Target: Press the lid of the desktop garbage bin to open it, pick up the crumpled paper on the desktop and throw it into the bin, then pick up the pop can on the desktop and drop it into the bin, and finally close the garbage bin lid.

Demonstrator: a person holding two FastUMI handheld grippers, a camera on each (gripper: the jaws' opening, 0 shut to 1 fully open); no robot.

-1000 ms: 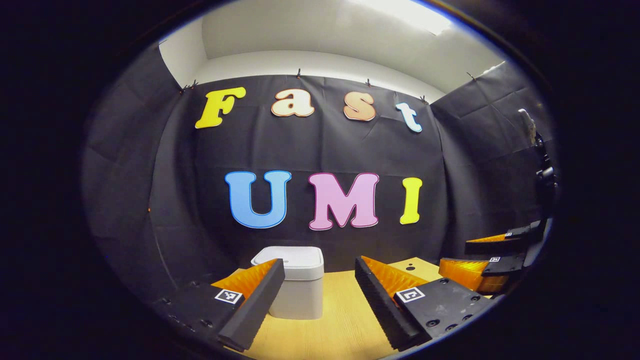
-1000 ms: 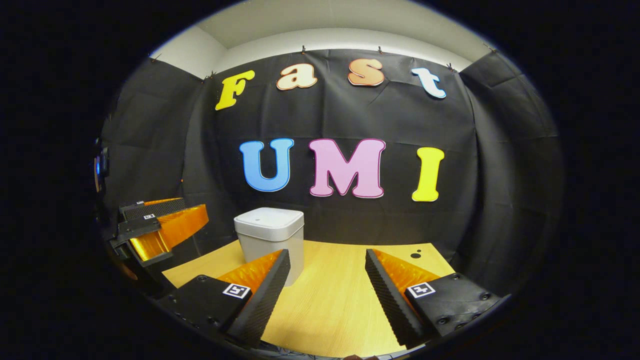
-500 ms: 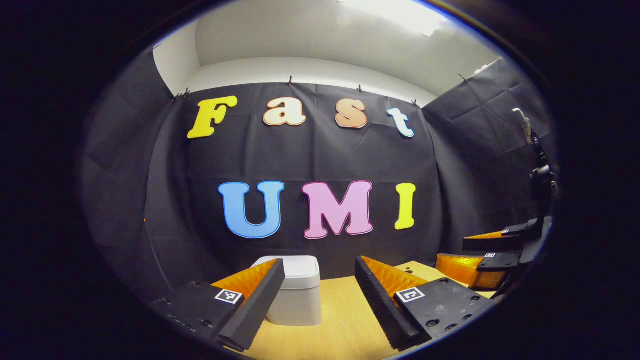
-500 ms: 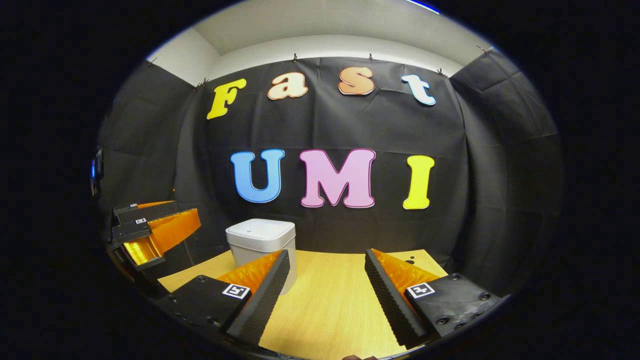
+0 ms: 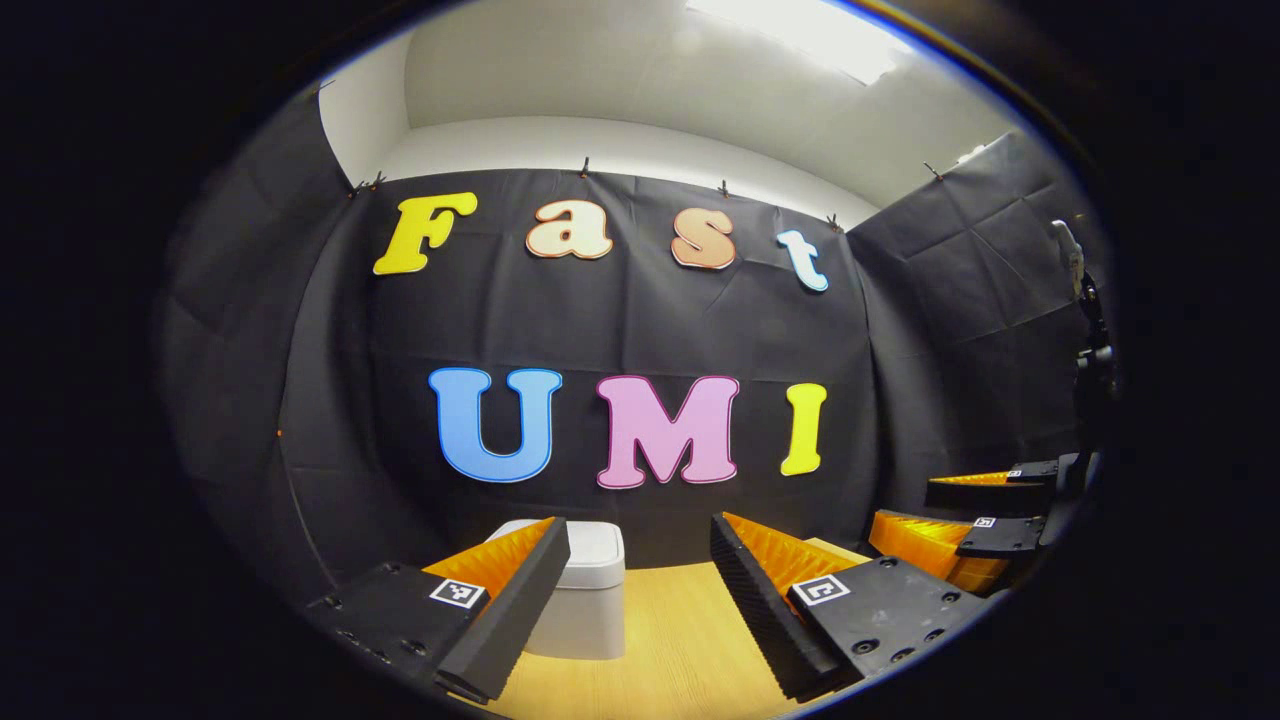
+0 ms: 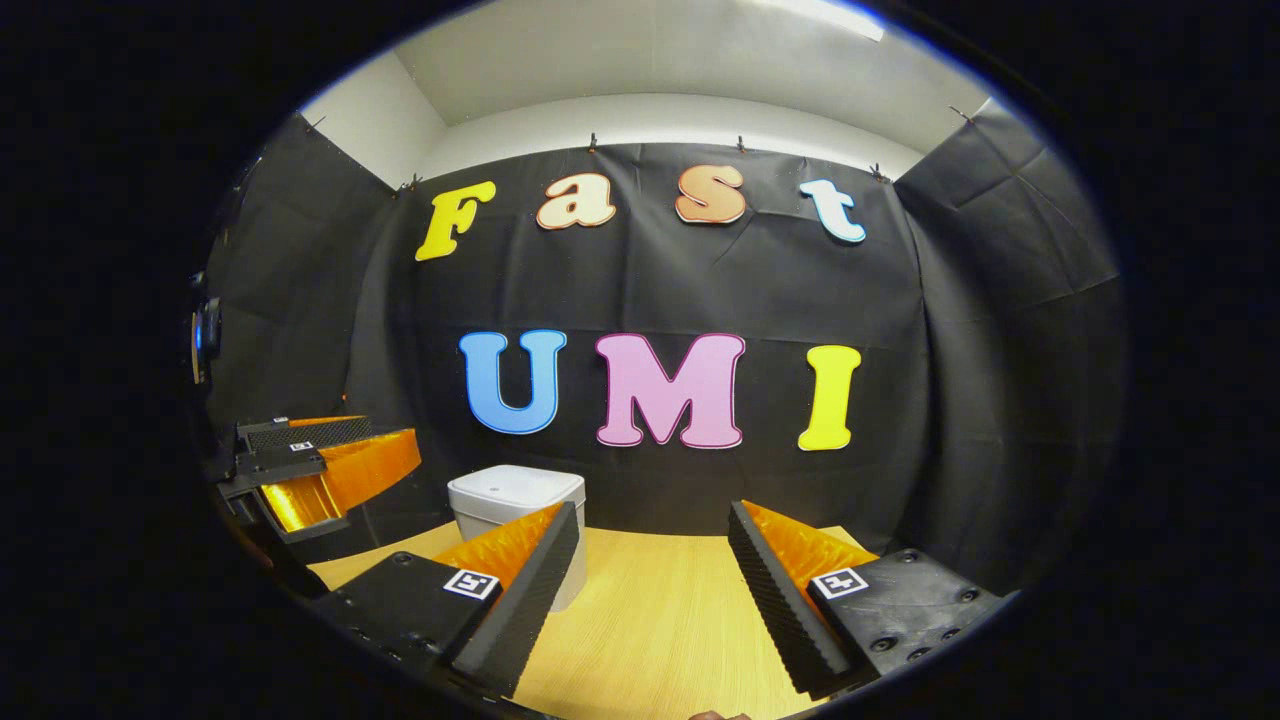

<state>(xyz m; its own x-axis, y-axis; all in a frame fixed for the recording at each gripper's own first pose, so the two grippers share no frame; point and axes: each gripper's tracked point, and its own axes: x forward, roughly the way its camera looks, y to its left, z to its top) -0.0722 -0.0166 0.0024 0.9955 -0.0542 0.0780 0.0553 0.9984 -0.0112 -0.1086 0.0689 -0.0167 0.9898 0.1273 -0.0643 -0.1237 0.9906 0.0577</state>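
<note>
In the left gripper view, the left gripper (image 5: 635,590) was held above the wooden table (image 5: 665,640) with its fingers spread wide and holding nothing, and the white bin (image 5: 590,600), lid down, stood on the table at about eleven o'clock from it, partly hidden behind the left-hand finger. The right gripper (image 5: 975,520) showed at about three o'clock in that view, off to the side and also empty. In the right gripper view, the right gripper (image 6: 650,600) was likewise wide and empty over the table (image 6: 650,620), with the bin (image 6: 515,505) at about eleven o'clock, near the black cloth wall (image 6: 950,330), and the left gripper (image 6: 320,470) at nine o'clock.
</note>
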